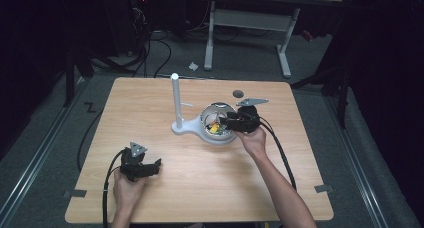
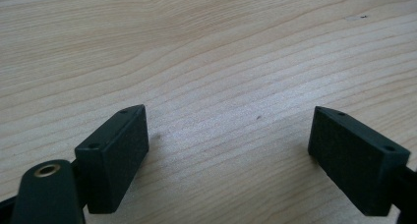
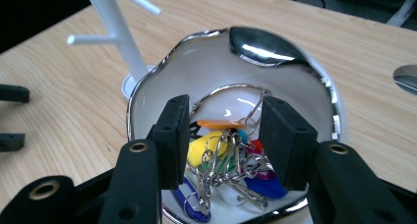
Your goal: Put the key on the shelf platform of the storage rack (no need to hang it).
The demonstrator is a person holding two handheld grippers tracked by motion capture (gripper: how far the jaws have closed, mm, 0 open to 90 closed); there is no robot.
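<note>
A white bowl with a chrome rim stands near the middle of the wooden table. In it lies a bunch of coloured key tags on metal rings. My right gripper reaches into the bowl from the right. Its jaws stand apart on either side of the rings, and the pads do not press on them. A white peg stand rises just left of the bowl. My left gripper rests low over bare wood at the front left, open with nothing between its jaws.
A small dark round disc lies on the table behind the bowl. The table is bare wood at the front and on the left side. Cables trail from both grippers toward the front edge. A white-legged desk stands on the floor beyond.
</note>
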